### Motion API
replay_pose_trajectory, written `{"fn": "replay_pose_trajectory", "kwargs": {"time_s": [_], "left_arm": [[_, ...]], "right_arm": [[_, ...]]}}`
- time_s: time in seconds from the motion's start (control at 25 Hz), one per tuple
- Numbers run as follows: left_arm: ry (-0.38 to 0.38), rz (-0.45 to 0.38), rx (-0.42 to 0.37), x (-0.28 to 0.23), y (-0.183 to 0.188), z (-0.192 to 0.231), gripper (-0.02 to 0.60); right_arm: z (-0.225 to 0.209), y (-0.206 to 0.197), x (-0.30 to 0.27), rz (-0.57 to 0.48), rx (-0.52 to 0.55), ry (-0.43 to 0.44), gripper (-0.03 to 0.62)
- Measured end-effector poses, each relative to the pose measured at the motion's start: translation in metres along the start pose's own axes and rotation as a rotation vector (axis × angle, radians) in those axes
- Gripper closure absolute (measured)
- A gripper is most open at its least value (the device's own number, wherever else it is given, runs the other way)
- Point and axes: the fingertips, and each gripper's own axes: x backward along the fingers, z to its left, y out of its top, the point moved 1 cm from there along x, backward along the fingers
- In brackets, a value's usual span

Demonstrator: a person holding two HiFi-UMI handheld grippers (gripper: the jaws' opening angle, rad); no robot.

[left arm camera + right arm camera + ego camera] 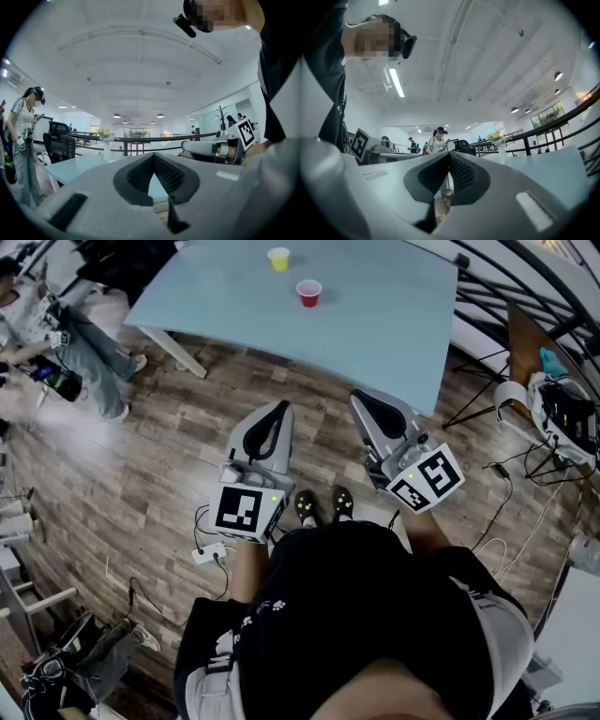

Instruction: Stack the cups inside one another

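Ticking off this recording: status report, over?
Left gripper, right gripper shut, empty, short of table. Yellow cup, red cup apart, unstacked. Nothing in the way.

- Bright, even indoor light; a ceiling strip light (396,82) glares at the upper left of the right gripper view.
- Heavy fisheye bending and dark corners in both gripper views.

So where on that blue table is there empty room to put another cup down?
Nearly everywhere: the table is bare from the red cup to its near edge and right corner. Crowded only where the yellow cup stands near it.
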Motion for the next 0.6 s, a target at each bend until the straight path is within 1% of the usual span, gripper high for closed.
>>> {"fn": "replay_pose_trajectory", "kwargs": {"time_s": [0.16, 0.36, 0.52, 0.6], "left_arm": [[0.021, -0.004, 0.011, 0.009, 0.000, 0.013, 0.591], [0.039, -0.010, 0.015, 0.028, -0.002, 0.035, 0.591], [0.054, 0.009, 0.020, 0.041, -0.004, 0.053, 0.591], [0.055, -0.004, 0.015, 0.047, -0.003, 0.064, 0.591]], "right_arm": [[0.006, 0.001, -0.010, 0.002, 0.012, 0.008, 0.588], [0.018, -0.004, -0.027, 0.028, 0.046, -0.012, 0.588], [0.027, -0.009, -0.042, 0.040, 0.058, -0.015, 0.588], [0.033, -0.012, -0.051, 0.047, 0.068, -0.018, 0.589]]}}
